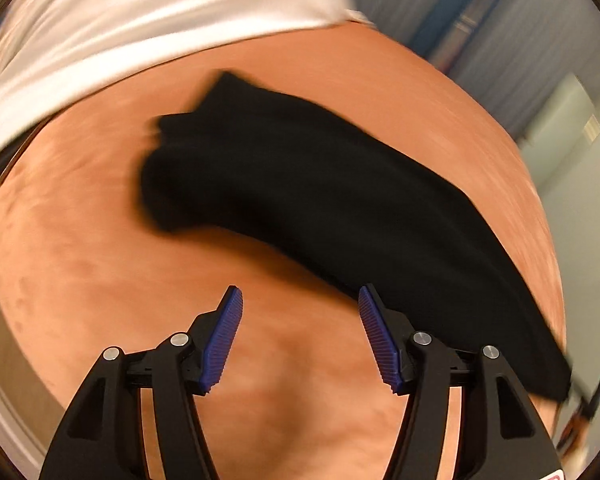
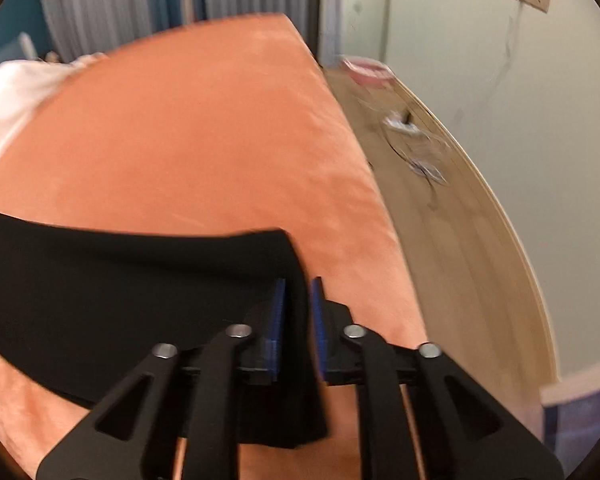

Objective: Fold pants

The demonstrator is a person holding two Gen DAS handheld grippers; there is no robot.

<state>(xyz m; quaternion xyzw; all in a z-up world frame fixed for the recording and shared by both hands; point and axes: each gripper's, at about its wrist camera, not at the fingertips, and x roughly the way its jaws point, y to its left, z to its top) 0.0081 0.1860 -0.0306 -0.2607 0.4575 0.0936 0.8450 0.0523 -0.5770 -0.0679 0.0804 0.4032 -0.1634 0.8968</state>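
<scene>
One pair of black pants (image 1: 300, 184) is laid out on the orange bed cover (image 1: 100, 280), plus one white pillow (image 1: 140, 12) up at the far edge. Two grippers are seen. In the left wrist view the pants are stretched diagonally, long axis from upper left down to lower right, bunched end at the upper left. The left gripper (image 1: 300, 340) is spread apart with nothing between the pads, just beside the pants. The right gripper (image 2: 299, 328) is set around the corner of the pants, fabric between the pads; whether it's actually pinched can't be told.
</scene>
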